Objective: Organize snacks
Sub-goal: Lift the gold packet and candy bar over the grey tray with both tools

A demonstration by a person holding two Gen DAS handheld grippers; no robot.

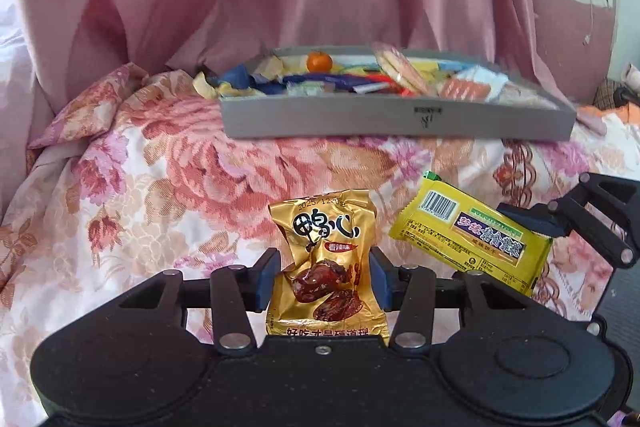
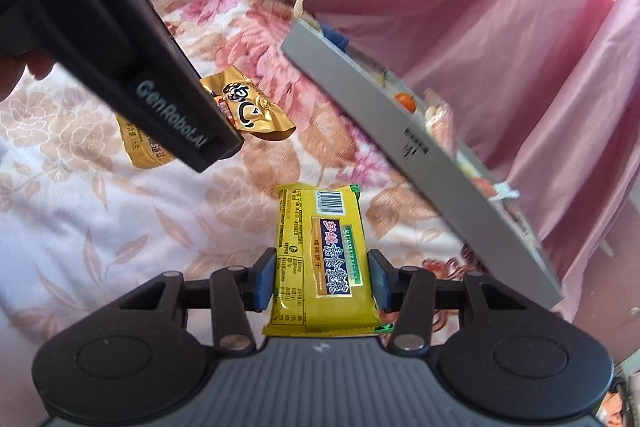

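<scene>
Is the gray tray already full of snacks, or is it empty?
Mostly full. The gray tray holds many wrappers and an orange fruit, piled to about its rim. How deep the pile goes cannot be told.

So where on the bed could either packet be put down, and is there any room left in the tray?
The flowered bedspread is bare between the shallow grey tray's front wall and the gold foil packet, and left of that packet. The tray is heaped with wrappers and a small orange fruit; no bare floor shows.
</scene>
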